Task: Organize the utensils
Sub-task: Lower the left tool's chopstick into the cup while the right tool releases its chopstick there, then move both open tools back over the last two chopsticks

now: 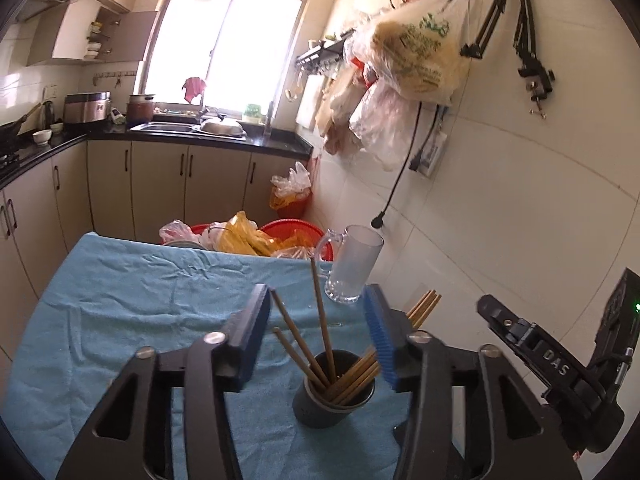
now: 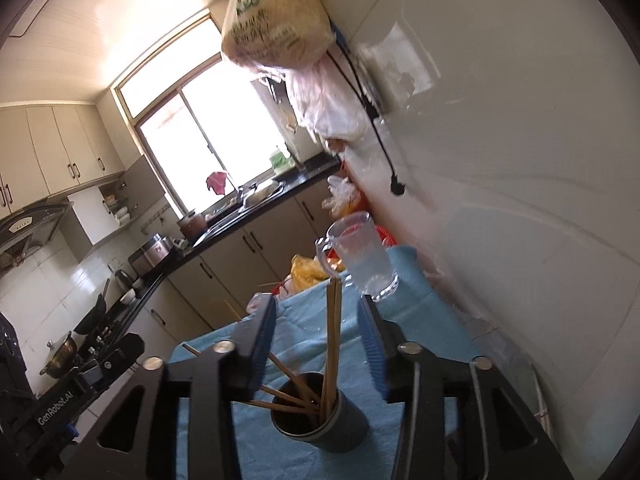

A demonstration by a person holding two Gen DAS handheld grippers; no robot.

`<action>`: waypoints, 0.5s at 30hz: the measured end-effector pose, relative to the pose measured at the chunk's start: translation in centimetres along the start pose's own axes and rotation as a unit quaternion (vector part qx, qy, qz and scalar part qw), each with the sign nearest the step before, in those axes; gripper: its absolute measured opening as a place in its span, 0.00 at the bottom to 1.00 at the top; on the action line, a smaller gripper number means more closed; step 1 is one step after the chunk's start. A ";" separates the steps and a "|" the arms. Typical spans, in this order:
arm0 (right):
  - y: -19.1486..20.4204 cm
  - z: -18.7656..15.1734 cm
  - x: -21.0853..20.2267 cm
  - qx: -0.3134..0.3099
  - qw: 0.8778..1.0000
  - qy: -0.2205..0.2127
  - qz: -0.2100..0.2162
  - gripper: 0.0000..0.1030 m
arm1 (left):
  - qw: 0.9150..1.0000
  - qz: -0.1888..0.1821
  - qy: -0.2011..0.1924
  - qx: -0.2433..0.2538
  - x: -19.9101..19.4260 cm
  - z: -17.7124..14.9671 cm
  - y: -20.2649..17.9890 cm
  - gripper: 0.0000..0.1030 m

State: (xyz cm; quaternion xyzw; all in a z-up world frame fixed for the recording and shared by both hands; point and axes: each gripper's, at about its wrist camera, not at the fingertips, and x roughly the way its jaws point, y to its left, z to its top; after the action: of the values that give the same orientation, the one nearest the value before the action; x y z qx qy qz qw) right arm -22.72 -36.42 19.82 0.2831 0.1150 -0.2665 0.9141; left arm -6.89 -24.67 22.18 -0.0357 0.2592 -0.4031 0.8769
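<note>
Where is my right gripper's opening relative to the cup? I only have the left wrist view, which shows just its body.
Observer: The right wrist view shows the right gripper open, with its fingers spread to either side above the cup.
Operator: Is anything between the fingers?
Observer: Yes, two chopsticks stand nearly upright from the cup in the gap, and they touch neither pad.
Operator: And the other sticks?
Observer: The leaning chopsticks fan out to the left of the cup. In that view they run behind the gripper's left finger.
</note>
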 end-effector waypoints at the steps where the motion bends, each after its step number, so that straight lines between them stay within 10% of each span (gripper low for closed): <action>1: 0.1 0.0 -0.6 -0.002 1.000 -0.007 -0.003 0.55 | 1.000 0.002 -0.007 -0.003 -0.6 0.0 0.2 0.56; 15: 2.8 -4.0 -4.1 -0.051 0.999 -0.007 -0.003 0.77 | 0.998 0.053 -0.022 -0.024 -7.7 -2.9 5.7 0.67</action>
State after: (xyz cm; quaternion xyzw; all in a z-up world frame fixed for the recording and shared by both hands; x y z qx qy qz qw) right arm -24.85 -30.42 19.37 0.2337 0.1228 -0.2648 0.9275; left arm -8.53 -14.80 21.47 -0.0521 0.2513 -0.3492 0.9012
